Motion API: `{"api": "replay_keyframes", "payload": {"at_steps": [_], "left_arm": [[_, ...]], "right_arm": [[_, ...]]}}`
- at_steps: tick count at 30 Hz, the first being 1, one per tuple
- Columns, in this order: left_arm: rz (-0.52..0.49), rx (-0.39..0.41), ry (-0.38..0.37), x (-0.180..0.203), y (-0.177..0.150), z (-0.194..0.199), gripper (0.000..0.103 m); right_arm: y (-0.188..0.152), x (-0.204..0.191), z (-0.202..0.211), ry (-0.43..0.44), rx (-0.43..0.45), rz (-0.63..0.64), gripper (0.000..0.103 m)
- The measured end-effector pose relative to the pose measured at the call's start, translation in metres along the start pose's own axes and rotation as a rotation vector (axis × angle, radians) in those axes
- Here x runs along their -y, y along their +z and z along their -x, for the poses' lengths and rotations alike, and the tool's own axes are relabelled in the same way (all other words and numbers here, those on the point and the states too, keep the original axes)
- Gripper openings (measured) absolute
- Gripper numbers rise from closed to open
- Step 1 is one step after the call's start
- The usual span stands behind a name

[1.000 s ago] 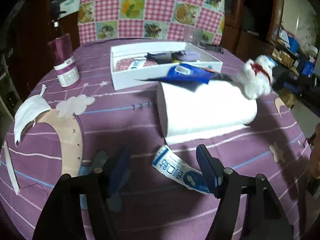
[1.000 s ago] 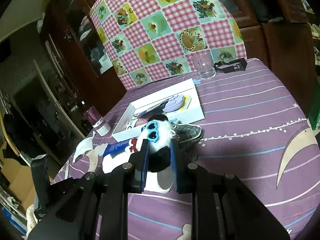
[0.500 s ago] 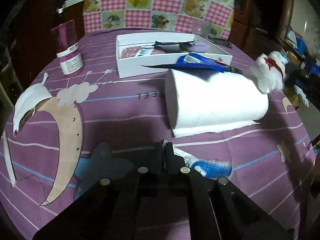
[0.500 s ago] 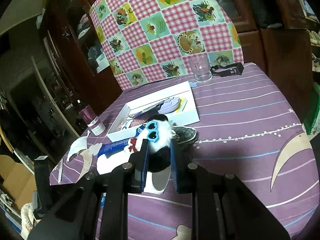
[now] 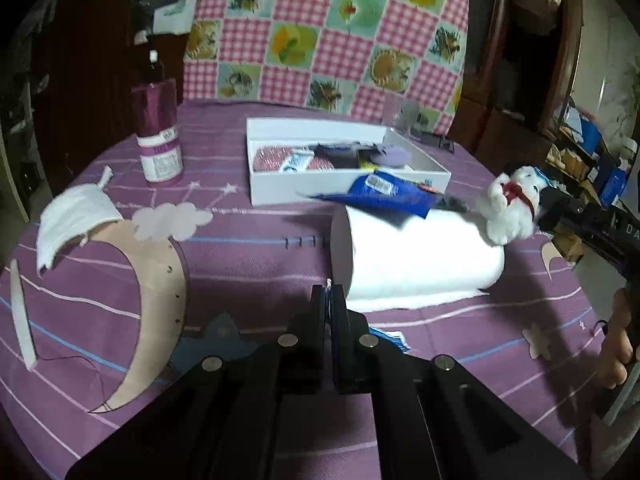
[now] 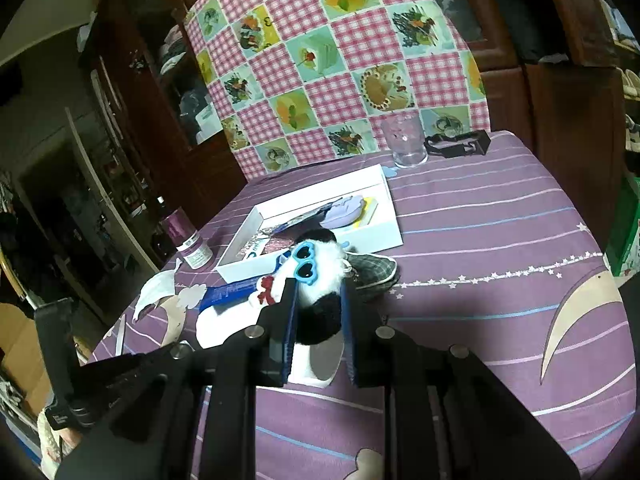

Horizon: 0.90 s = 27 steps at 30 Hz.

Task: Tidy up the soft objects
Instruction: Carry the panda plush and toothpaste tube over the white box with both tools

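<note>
My left gripper (image 5: 329,298) is shut on a white and blue tissue packet (image 5: 390,336), held just above the purple tablecloth in front of a white paper roll (image 5: 416,256). My right gripper (image 6: 318,304) is shut on a plush panda with blue sunglasses (image 6: 316,276), held above the roll's right end; the panda also shows in the left wrist view (image 5: 512,208). A white box (image 5: 344,188) behind the roll holds several soft items. A blue pouch (image 5: 384,196) lies on top of the roll.
A purple bottle (image 5: 158,136) stands at the left. A white face mask (image 5: 70,220) lies at the left edge. A clear glass (image 6: 404,142) and a black clip (image 6: 460,144) stand behind the box. A plaid cloth (image 6: 372,272) lies beside the box.
My left gripper closed on the tissue packet and lifted it slightly. The right gripper kept hold of the panda and stayed near the roll's right end.
</note>
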<state>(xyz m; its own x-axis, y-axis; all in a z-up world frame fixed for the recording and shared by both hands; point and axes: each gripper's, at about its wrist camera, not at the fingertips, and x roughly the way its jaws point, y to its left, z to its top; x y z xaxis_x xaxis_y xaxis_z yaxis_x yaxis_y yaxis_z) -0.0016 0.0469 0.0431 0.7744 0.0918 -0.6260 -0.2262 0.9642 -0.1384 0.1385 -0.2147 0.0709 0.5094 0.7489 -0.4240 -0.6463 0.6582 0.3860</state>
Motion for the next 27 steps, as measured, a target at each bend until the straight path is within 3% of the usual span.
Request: {"api": "replay_keyframes", "payload": {"at_steps": [11,20,27], "left_arm": [[-0.004,0.082,0.063,0.003,0.016,0.033,0.001],[-0.045,0.141,0.044,0.018,0.061,0.056,0.001],[-0.030,0.162,-0.007,0.017,0.104,0.045,0.001]], "right_arm": [[0.002,-0.009,0.001,0.070,-0.003,-0.003,0.022],[0.026,-0.021,-0.002,0.067,-0.005,-0.009,0.022],[0.061,-0.021,-0.009,0.038,0.038,-0.032,0.022]]}}
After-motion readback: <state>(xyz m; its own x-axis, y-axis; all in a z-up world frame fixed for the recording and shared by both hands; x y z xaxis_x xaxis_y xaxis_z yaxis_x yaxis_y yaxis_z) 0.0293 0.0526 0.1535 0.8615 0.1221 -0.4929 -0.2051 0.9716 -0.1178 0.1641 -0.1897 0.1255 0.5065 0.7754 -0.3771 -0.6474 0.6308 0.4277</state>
